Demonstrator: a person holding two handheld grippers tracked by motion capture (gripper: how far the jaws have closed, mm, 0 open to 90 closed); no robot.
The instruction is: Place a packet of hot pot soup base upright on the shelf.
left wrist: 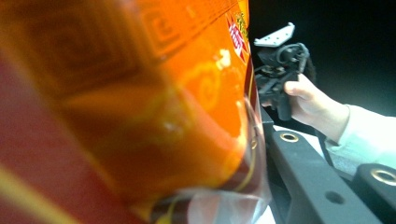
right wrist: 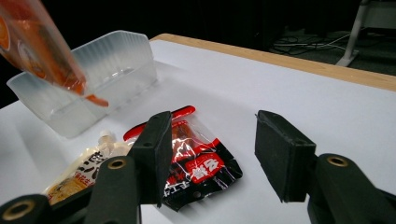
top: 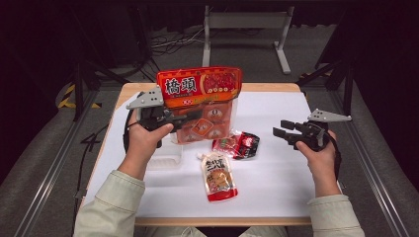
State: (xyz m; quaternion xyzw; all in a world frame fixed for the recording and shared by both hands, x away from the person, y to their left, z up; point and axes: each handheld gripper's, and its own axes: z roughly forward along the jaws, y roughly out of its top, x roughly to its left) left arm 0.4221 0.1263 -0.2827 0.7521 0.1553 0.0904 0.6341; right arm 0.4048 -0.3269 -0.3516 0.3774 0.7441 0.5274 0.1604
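My left gripper [top: 195, 114] is shut on a large orange and red snack bag [top: 200, 101] with big white characters, holding it upright above the table's left half. In the left gripper view the bag [left wrist: 140, 102] looms blurred against one black finger [left wrist: 303, 177]. My right gripper [top: 279, 127] hovers open over the right side, its jaws wide apart [right wrist: 210, 135] with nothing between them. Below and ahead of it a red and black sachet [right wrist: 196, 163] lies flat on the table. A white and red spouted pouch [top: 217, 177] lies nearer the front.
A clear plastic tray [right wrist: 107, 74] stands on the white tabletop [top: 276, 182] under the lifted bag, beside the left hand. The right hand and its gripper [left wrist: 275, 70] show beyond the bag. A metal stand [top: 244, 22] and cables lie on the floor behind the table.
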